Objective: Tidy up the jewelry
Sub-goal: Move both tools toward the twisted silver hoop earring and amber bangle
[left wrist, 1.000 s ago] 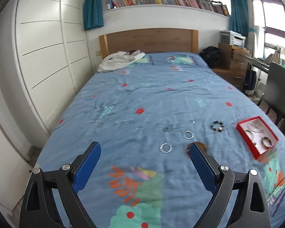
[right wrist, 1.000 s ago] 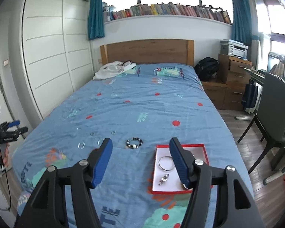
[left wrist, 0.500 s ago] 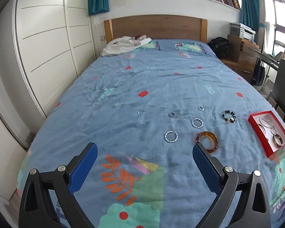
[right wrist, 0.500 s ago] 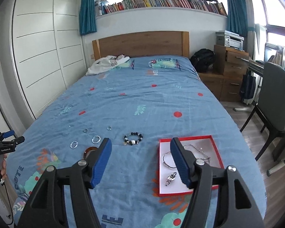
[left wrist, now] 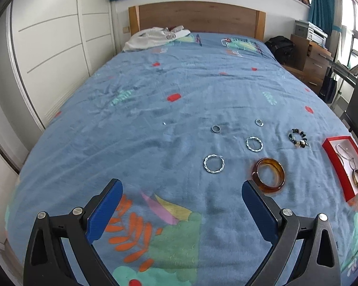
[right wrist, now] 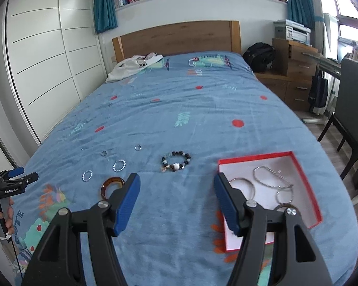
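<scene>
Both grippers have dropped closer to the bed [left wrist: 155, 90]. Left gripper [left wrist: 180, 191], jaws just widened fully, holds nothing; an amber bangle [left wrist: 269, 175] lies beside its right finger. Right gripper [right wrist: 176, 190] is partly open and empty, a beaded bracelet [right wrist: 176, 160] ahead, the red tray [right wrist: 307, 183] of jewelry at right.

The blue patterned bedspread [left wrist: 136, 109] lies bare across its far half and left side. Near the foot, loose silver twisted hoops [left wrist: 213, 164], an amber resin bangle [left wrist: 269, 175] and a dark beaded bracelet [right wrist: 176, 161] dot the way toward the red-rimmed cardboard tray [right wrist: 305, 183].
</scene>
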Demonstrator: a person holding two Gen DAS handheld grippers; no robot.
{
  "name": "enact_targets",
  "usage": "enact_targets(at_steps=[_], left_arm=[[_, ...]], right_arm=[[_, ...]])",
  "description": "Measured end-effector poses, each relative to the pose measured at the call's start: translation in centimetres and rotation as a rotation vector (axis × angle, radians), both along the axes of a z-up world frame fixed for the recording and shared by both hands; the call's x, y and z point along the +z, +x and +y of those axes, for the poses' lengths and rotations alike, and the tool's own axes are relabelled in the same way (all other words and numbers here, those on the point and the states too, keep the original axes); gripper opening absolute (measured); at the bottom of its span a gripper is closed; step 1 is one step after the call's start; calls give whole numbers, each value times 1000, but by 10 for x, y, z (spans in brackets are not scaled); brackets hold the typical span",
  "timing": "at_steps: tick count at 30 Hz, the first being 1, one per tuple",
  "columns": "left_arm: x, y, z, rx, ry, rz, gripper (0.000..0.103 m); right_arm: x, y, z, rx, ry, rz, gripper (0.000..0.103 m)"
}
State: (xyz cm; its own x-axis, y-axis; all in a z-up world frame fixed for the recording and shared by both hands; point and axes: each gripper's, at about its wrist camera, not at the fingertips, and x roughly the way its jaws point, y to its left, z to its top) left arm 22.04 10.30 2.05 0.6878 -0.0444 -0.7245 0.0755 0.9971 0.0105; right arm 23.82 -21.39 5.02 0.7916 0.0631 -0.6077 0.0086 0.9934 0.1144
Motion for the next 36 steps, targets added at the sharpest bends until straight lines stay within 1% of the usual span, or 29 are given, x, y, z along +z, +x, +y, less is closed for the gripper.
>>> enact_targets(at_steps=[6,18,26,36], left_arm=[[-19,14,-6,-16,-15,26,99],[-57,39,-15,-28,-35,80,99],[-65,55,-19,-41,-46,85,99],[-77,74,-28,-71,-44,94,98]], right_arm=[[-26,20,8,1,20,46,63],[-61,50,21,16,49,99,63],[-77,64,30,26,64,119,63],[-85,82,44,35,81,122,63]])
